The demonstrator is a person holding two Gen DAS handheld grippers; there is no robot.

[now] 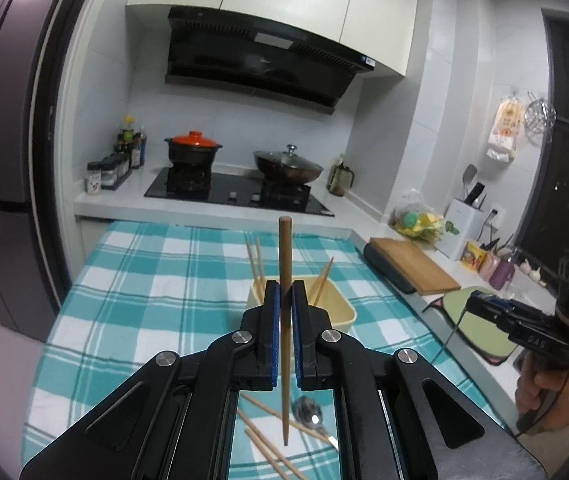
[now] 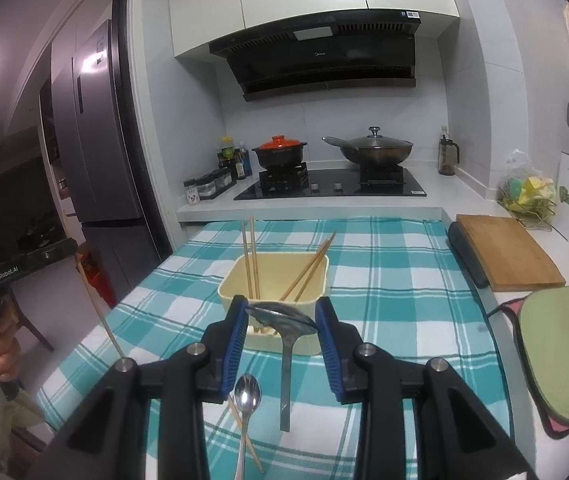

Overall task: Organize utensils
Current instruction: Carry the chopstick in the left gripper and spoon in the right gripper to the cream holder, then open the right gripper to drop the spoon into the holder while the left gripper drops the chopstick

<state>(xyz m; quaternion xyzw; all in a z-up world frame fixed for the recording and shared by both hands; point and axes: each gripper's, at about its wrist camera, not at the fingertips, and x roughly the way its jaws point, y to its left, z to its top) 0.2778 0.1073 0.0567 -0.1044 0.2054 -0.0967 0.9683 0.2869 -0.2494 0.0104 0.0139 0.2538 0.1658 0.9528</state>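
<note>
The left tool (image 1: 285,294) clamps an upright chopstick (image 1: 285,264) above the checked surface (image 1: 156,272). The right tool (image 2: 282,320) grips a large spoon (image 2: 284,320) by its bowl near the yellow bin (image 2: 228,280).

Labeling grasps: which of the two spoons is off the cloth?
The larger spoon, held by its bowl between the right gripper fingers, handle hanging down. The smaller spoon lies flat on the checkered cloth below.

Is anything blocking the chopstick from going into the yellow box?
Nothing visible is in the way. The left gripper holds the chopstick upright above the cloth, just in front of the yellow box. Its open top has room between the chopsticks already leaning inside.
</note>
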